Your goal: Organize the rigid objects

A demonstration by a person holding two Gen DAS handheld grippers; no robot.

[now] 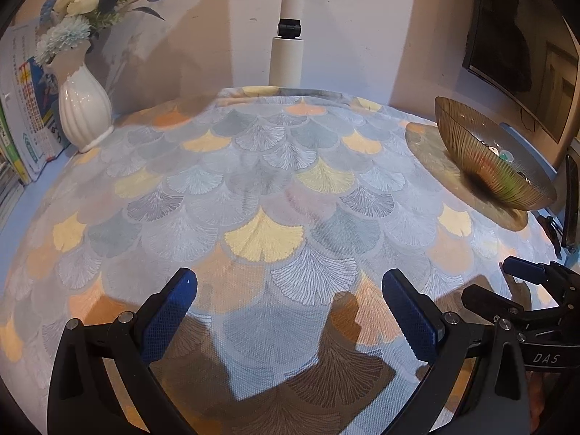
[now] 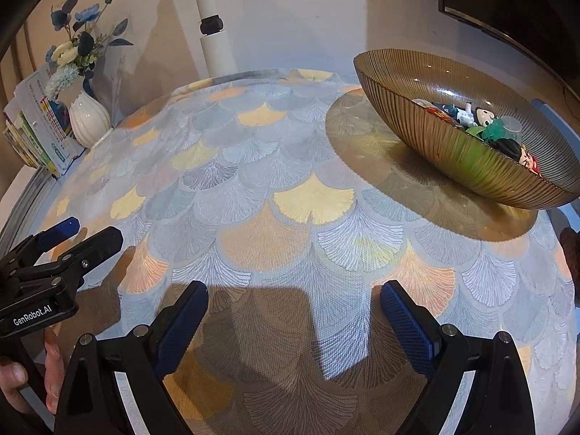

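A ribbed amber glass bowl point(image 2: 453, 148) stands at the right of the table and holds several small toy figures point(image 2: 482, 123). It also shows in the left wrist view point(image 1: 482, 159), far right. My left gripper point(image 1: 290, 290) is open and empty, low over the patterned tablecloth. My right gripper point(image 2: 293, 301) is open and empty, also over the cloth, with the bowl ahead to its right. The right gripper shows at the lower right of the left wrist view point(image 1: 504, 282). The left gripper shows at the lower left of the right wrist view point(image 2: 90, 232).
A white vase with blue flowers point(image 1: 85, 116) stands at the back left, next to upright books point(image 1: 25, 137). A white pole point(image 1: 288, 36) rises behind the table. A dark screen point(image 1: 522, 47) hangs at the right. The tablecloth point(image 1: 264, 188) has a fan-leaf pattern.
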